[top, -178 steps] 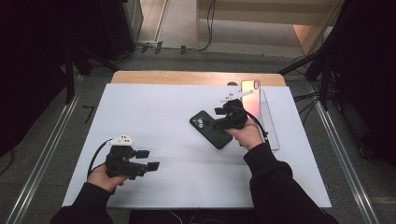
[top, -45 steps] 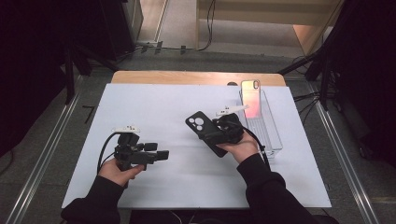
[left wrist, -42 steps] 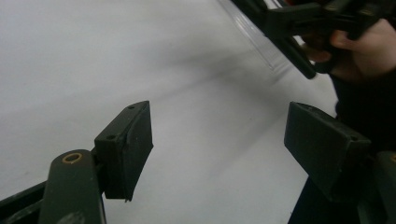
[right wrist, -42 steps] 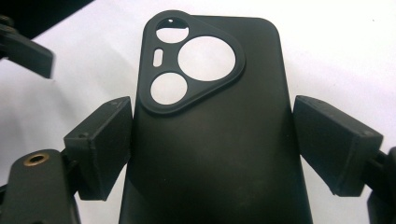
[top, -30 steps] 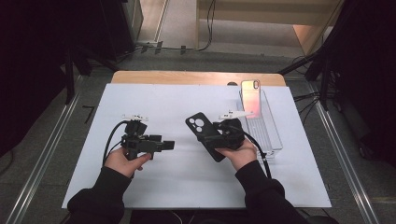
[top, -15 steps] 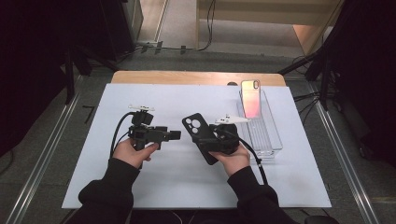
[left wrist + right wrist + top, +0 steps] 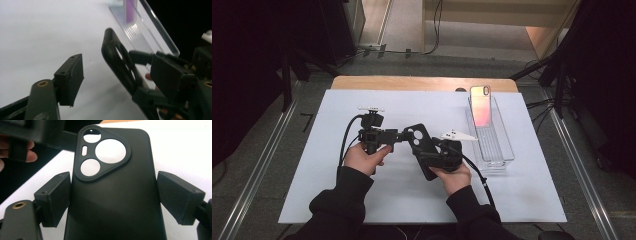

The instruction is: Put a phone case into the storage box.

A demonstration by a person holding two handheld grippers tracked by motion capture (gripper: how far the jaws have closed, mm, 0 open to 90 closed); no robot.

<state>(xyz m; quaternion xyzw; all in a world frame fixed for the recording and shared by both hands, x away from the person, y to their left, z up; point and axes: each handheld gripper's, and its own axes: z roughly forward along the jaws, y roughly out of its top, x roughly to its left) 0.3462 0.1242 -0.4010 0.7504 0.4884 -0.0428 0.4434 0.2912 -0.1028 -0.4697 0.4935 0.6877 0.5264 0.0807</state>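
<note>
White tabletop (image 7: 362, 195); matte black phone case (image 7: 422, 150) in right tongs (image 7: 432, 159); left tongs (image 7: 401, 134) wide.

clear tray (image 7: 507, 152) | pink phone (image 7: 480, 105) standing in it | white mat (image 7: 312, 190) | wooden table edge (image 7: 412, 83)

The phone case (image 7: 421, 150) is black, with round holes near its top. Both claws, the left claw (image 7: 398, 135) and the right claw (image 7: 428, 159), are black too. The surface (image 7: 312, 180) is white. The clear tray (image 7: 492, 142) holds a pink and orange phone (image 7: 480, 105). The sleeves (image 7: 339, 205) are black.
</note>
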